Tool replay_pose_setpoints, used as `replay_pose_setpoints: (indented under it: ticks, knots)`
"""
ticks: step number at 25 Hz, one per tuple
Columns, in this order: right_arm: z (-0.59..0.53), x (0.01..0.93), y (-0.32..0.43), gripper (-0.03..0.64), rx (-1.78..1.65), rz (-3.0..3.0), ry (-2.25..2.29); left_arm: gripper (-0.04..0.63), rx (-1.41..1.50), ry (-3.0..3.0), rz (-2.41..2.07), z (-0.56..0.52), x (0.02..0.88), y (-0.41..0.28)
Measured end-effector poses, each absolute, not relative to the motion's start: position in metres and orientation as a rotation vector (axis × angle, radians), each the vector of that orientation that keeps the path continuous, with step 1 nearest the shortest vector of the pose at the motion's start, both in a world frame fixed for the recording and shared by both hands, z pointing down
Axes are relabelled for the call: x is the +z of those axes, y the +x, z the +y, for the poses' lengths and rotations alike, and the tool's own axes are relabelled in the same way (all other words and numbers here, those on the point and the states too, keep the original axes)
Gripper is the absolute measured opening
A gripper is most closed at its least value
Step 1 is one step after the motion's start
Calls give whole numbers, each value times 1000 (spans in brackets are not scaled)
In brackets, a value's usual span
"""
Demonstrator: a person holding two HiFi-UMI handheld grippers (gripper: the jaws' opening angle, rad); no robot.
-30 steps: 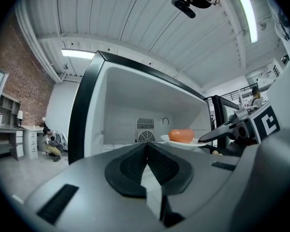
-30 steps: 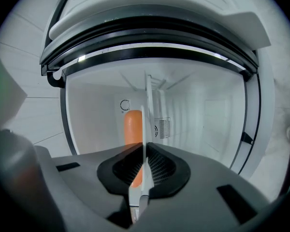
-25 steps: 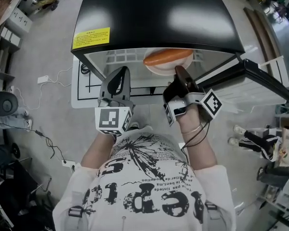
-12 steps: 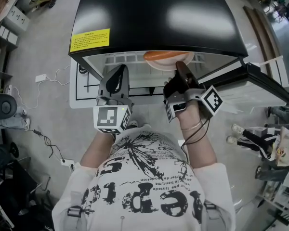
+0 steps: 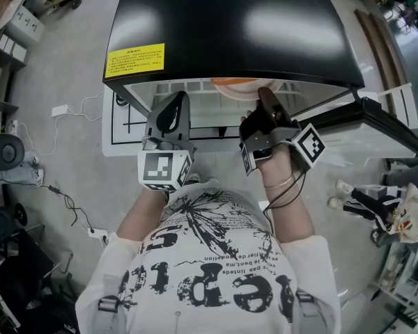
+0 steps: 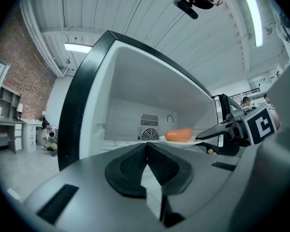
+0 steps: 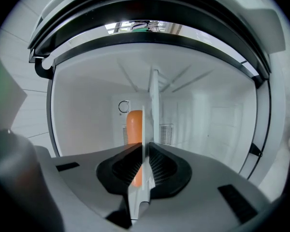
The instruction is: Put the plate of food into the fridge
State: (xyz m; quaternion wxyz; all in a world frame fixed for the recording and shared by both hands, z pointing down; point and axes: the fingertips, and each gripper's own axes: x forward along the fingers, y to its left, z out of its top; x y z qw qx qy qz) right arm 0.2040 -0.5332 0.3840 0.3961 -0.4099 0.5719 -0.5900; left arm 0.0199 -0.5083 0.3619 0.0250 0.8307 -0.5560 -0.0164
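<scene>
While plate [image 6: 197, 142] of sausage [image 6: 179, 135] sits inside fridge [image 5: 230, 26], right gripper [image 5: 265, 97] jaws, just easing open, pinch its rim; left gripper [image 5: 174, 103] jaws closed, empty. Remaining, I judge: release, withdraw.

Left of the left claw [image 5: 174, 101], a white power strip [image 5: 61, 112] lies on the grey floor [image 5: 70, 68]. Further left, a round black device [image 5: 3, 152] sits at the edge, and a second strip [image 5: 97, 234] lies behind it, nearer the person. Well right of the right claw [image 5: 265, 94] is a black-and-white jumble [image 5: 366, 204] I can't make out. Far left of the left claw stands a brick wall [image 6: 31, 71], with someone sitting low [image 6: 48, 137] beside it.
</scene>
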Motion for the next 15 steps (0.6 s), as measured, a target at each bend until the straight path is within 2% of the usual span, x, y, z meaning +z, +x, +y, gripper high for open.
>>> replay_pose_setpoints:
  ticks: [15]
  knots:
    - [-539,374,204,41,-1382,1568,-1090,8,-10,2576,-1695,-511,369,25]
